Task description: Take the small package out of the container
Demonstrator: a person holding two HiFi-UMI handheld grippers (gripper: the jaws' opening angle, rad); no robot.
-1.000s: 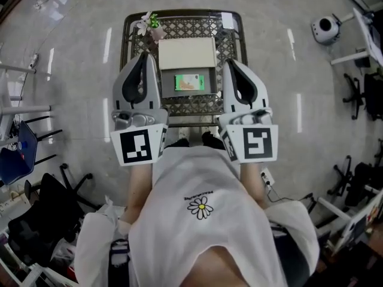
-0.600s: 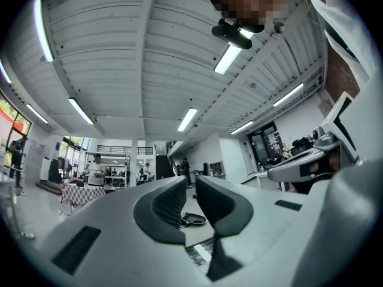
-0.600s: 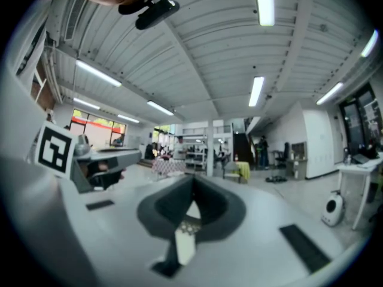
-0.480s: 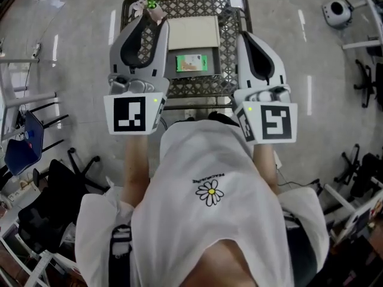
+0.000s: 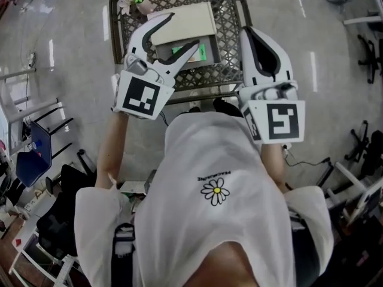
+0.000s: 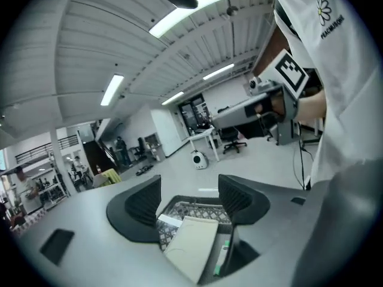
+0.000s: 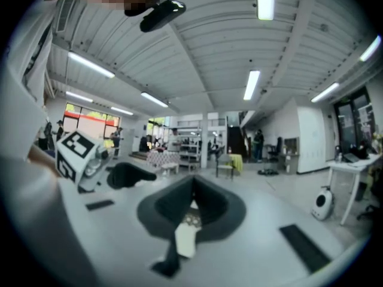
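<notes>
The small green package (image 5: 203, 54) shows only in part in the head view: one finger of the left gripper (image 5: 181, 32) crosses it, so its print cannot be read and its left end is just a green sliver beside that finger. In the left gripper view it is an edge-on green strip (image 6: 220, 259), low in the frame and hard to make out. It lies inside the shallow grey open container (image 5: 213, 50), whose flat cream lid (image 5: 187, 18) lies at its far side, on the dark metal lattice desk (image 5: 228, 17). The near edge of the desk is hidden behind the person's white shirt (image 5: 209, 178) with a daisy print, and its far edge is cut off at the top of the frame. The left gripper's fingers (image 6: 143, 203) stand wide apart and are opening, with nothing pressed between them; the lid and container appear below the gap, and the package sits under and just beside the right-hand finger, whether touching I cannot tell. The right gripper (image 5: 249, 32) hovers at the desk's right side, apart from the container, its fingers (image 7: 206, 203) together at the tips on nothing; a pale patch below them is too blurred to identify.
</notes>
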